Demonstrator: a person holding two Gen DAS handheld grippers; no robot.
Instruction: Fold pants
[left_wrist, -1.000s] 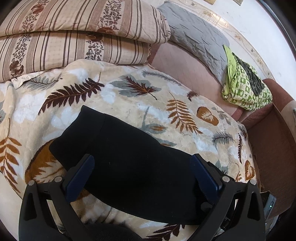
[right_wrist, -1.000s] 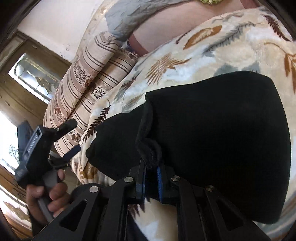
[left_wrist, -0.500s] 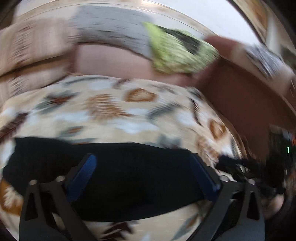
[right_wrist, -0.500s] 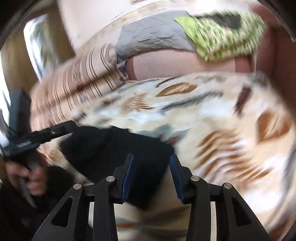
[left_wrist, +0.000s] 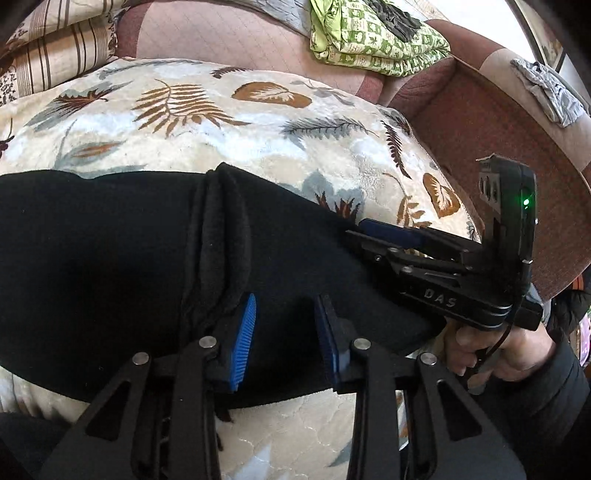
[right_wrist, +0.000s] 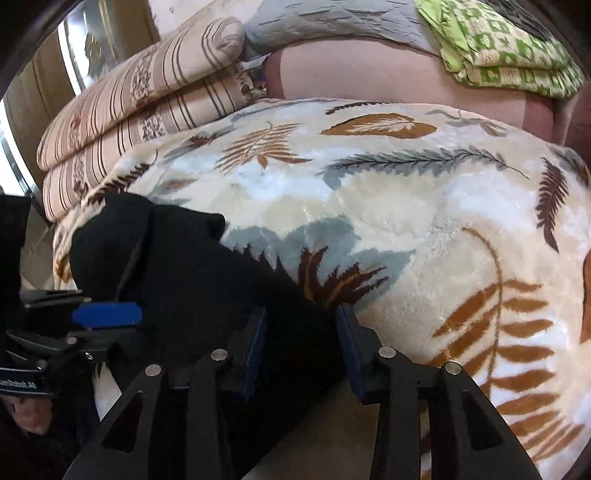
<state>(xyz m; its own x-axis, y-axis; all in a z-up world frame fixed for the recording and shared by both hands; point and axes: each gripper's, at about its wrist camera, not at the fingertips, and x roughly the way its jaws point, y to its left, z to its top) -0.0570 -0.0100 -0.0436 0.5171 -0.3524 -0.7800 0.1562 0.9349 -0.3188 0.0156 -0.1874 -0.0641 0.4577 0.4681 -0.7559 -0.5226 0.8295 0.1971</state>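
Black pants (left_wrist: 110, 258) lie folded across the leaf-print blanket (left_wrist: 229, 122), a doubled hem ridge running from 12 toward 6 o'clock in the left view. Left gripper (left_wrist: 284, 336) enters low from 6 o'clock, jaws partly apart over the cloth, gripping nothing. Right gripper (right_wrist: 301, 347) likewise stands parted, astride the pants' edge (not pinching). Right hand (left_wrist: 495, 350) clasps its handle at 4 o'clock. Green checked cloth (right_wrist: 509, 48) sits at 1 o'clock.
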